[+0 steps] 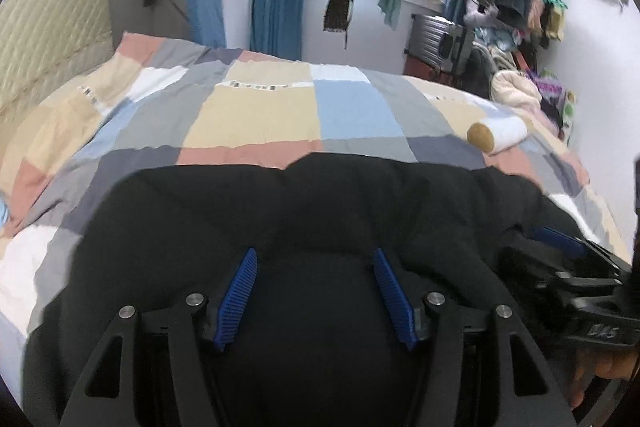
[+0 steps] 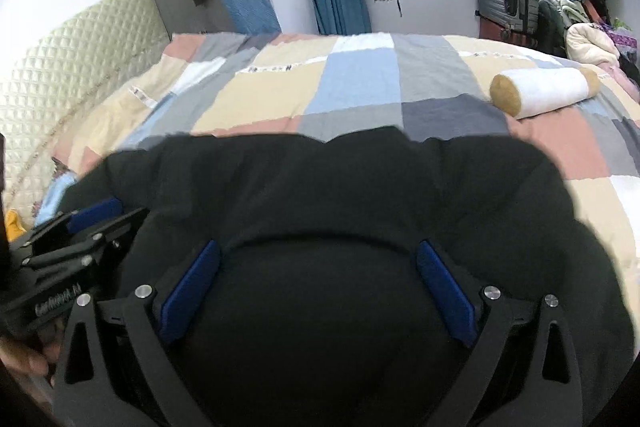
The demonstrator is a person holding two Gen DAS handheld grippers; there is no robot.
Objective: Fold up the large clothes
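On the bed, over a patchwork quilt, lies a black garment, bunched in soft folds at the near edge. Left tongs stand about half open over the cloth, blue pads apart; whether they pinch any fabric I cannot tell. Right tongs gape wide above the same garment, holding nothing. A silver suitcase stands closed by the far wall; its contents are hidden. A white bolster rests on the quilt beyond.

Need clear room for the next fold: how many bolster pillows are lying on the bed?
1. The bolster pillow lies on the patchwork quilt at the far right, beyond the black garment. The garment could be hiding others.
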